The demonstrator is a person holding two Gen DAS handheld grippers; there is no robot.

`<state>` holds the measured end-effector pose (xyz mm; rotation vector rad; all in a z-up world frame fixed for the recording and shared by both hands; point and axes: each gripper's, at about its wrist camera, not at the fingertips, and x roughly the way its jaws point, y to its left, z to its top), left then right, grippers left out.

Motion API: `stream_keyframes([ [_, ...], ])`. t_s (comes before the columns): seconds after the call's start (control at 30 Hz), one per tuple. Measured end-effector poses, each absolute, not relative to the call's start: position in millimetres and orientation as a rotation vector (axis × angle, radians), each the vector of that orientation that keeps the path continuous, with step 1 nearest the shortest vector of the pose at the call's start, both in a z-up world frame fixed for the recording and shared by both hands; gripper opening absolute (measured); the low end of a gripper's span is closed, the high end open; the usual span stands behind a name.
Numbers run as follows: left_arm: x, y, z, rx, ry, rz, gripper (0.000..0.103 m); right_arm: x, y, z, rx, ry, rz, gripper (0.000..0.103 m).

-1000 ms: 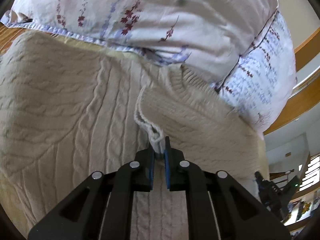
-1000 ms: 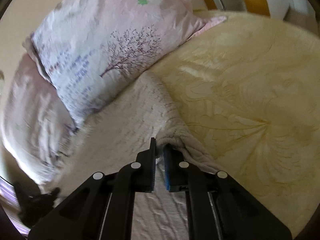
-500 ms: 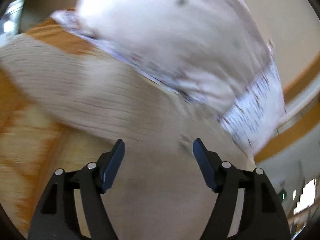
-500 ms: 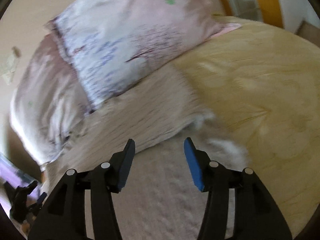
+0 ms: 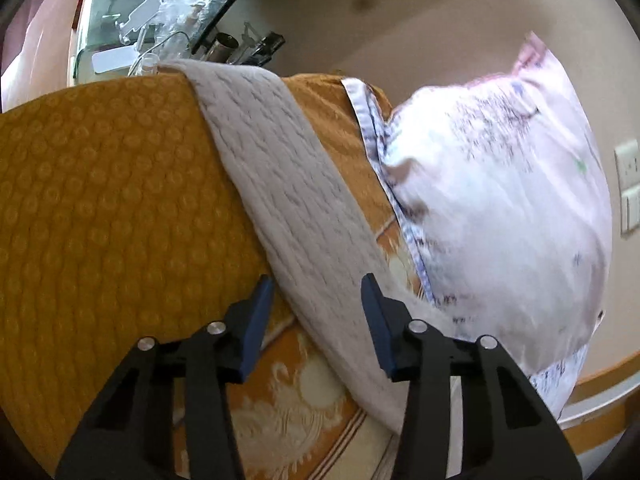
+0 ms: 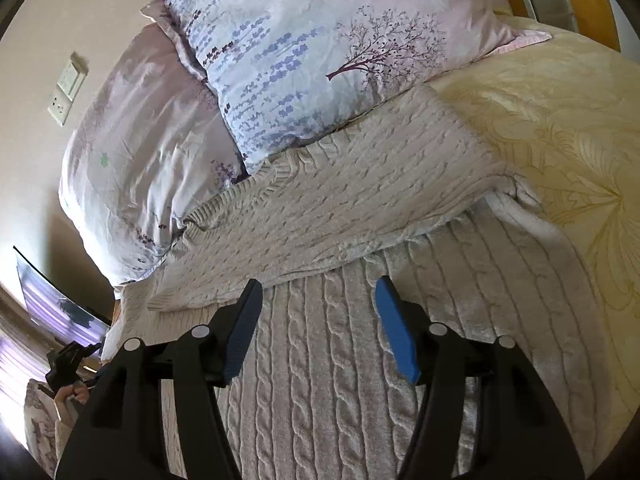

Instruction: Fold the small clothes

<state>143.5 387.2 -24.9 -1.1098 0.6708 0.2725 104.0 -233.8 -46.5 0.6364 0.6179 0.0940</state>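
Both grippers released, sweater folded on the bed.

Left wrist view: the left gripper stands wide apart, gripping nothing, above a strip of the cream sweater lying over the orange bedspread beside a pillow; a second ago it pinched the knit.
Right wrist view: the right gripper is likewise spread and empty over the sweater, whose top part lies folded across the body below the pillows; it too had been clamped on the edge.

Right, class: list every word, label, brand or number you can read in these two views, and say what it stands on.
None can be read.
Pillow: printed trees and flower sprigs only, no words.
Wall plates: no readable marking.
Clutter on the glass shelf: too blurred and small to tell any label.
Sweater and both grippers: no text.
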Motion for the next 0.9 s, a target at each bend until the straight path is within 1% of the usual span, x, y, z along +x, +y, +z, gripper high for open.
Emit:
stream_keyframes([
  [0.07,145.4,396.6,-25.4,-1.12,0.659,0.288,0.044,104.8,-233.6,-46.6,0.633,0.622,0.099,0.061],
  [0.17,151.2,408.2,-27.6,-1.147,0.641,0.303,0.04,105.7,-232.4,-46.8,0.628,0.626,0.109,0.061],
  [0.23,156.2,416.9,-29.6,-1.158,0.64,0.316,0.032,105.9,-231.9,-46.7,0.626,0.626,0.114,0.062],
  [0.27,156.2,421.9,-30.4,-1.165,0.639,0.318,0.03,106.0,-231.9,-46.7,0.626,0.626,0.119,0.062],
  [0.3,158.7,425.6,-32.1,-1.167,0.644,0.323,0.021,106.1,-231.7,-46.8,0.626,0.626,0.123,0.062],
  [0.33,159.6,427.5,-33.2,-1.165,0.649,0.326,0.008,106.4,-231.4,-46.8,0.626,0.627,0.128,0.062],
  [0.4,160.2,427.3,-31.2,-1.155,0.638,0.321,0.007,106.7,-231.1,-47.0,0.626,0.628,0.134,0.062],
  [0.57,165.9,385.0,23.4,-1.022,0.552,0.207,0.006,107.0,-229.9,-46.8,0.625,0.626,0.151,0.062],
  [0.73,187.7,285.1,87.4,-0.849,0.506,-0.044,0.007,104.3,-229.2,-43.8,0.62,0.62,0.171,0.062],
  [0.83,204.2,215.1,103.9,-0.777,0.523,-0.199,0.006,97.5,-230.4,-39.2,0.613,0.609,0.183,0.062],
  [0.9,213.6,166.9,104.6,-0.719,0.553,-0.282,0.007,92.6,-232.7,-35.8,0.608,0.6,0.184,0.062],
])
